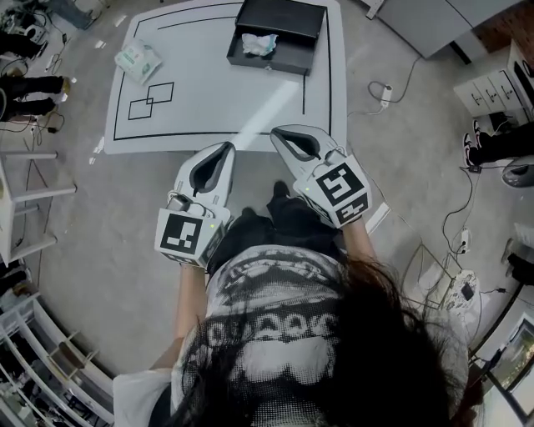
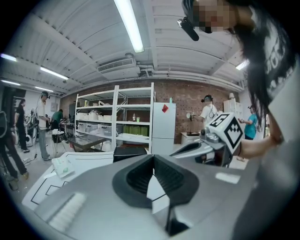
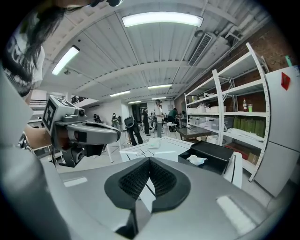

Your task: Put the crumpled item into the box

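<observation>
Holding the left gripper (image 1: 226, 150) at the table's (image 1: 209, 108) 6 o'clock edge, jaws pressed together tip to tip, pinching nothing. Holding the right gripper (image 1: 279, 135) just beside it, at its 3 o'clock, jaws likewise pressed together and gripping nothing. Pointing both toward 12 o'clock, well apart from the box (image 1: 269, 63).

Finding the wad (image 1: 259, 43) lying inside the box, toward the box's 9 o'clock side, free of both grippers. Sitting at the table's 1 o'clock, that box, with its lid (image 1: 282, 18) folded back at 12 o'clock.

Showing, in the right gripper view, box and wad at 2 o'clock beyond the closed jaw tips, and the left gripper at 9 o'clock. Showing, in the left gripper view, the box just left of 12 o'clock past the tips, and the right gripper at 3 o'clock.

Lying at the table's 11 o'clock corner, a packet (image 1: 138, 60), well apart from the box. Sitting near the table's 9 o'clock side, between packet and left gripper, two overlapping drawn squares (image 1: 151, 98).
</observation>
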The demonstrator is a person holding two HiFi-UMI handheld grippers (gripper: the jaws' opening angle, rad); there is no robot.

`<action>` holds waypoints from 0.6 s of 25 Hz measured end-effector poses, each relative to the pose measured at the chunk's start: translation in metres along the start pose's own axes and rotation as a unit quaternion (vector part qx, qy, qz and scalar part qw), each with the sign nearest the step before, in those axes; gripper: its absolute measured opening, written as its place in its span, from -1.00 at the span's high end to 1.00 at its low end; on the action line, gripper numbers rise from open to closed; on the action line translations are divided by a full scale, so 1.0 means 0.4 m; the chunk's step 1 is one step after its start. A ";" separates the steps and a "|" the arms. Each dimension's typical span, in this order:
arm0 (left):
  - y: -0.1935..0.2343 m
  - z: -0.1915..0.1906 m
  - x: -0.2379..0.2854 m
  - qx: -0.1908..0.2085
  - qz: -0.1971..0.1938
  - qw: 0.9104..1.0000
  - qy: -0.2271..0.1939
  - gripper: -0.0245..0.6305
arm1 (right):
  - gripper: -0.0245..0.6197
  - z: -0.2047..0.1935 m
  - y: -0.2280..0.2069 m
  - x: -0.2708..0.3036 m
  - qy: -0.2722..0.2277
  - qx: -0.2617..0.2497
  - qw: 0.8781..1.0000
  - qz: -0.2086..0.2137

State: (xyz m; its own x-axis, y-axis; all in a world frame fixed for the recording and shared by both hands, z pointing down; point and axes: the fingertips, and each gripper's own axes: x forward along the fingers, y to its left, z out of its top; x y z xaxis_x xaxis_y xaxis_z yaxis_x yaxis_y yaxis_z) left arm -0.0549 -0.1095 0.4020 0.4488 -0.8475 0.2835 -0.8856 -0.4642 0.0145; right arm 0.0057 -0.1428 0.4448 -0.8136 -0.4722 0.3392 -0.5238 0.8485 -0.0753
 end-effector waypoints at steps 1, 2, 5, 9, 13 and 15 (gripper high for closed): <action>0.001 -0.004 -0.017 -0.002 -0.002 1.000 0.002 0.93 | 0.90 0.001 0.014 0.000 0.001 0.001 1.000 -0.002; 0.002 -0.008 -0.034 -0.004 -0.005 1.000 0.004 0.93 | 0.91 0.000 0.027 0.001 0.003 -0.001 1.000 -0.006; 0.012 -0.014 -0.090 0.001 -0.012 1.000 -0.004 0.93 | 0.91 -0.002 0.077 0.004 0.008 -0.003 1.000 -0.020; 0.028 -0.029 -0.169 0.001 -0.015 1.000 -0.013 0.93 | 0.91 0.003 0.155 0.002 0.003 0.003 1.000 -0.031; 0.033 -0.064 -0.248 -0.004 -0.022 1.000 -0.013 0.93 | 0.91 -0.006 0.223 -0.008 0.001 0.005 0.999 -0.042; 0.040 -0.079 -0.281 -0.001 -0.023 1.000 -0.020 0.93 | 0.91 -0.012 0.247 -0.011 0.004 0.001 0.999 -0.051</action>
State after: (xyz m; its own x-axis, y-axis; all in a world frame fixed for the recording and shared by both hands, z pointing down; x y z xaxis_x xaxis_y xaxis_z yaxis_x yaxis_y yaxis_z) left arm -0.1235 -0.0134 0.4008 0.4929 -0.8355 0.2430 -0.8645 -0.5018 0.0281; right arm -0.0413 -0.0558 0.4405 -0.7537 -0.5551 0.3520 -0.6048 0.7953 -0.0407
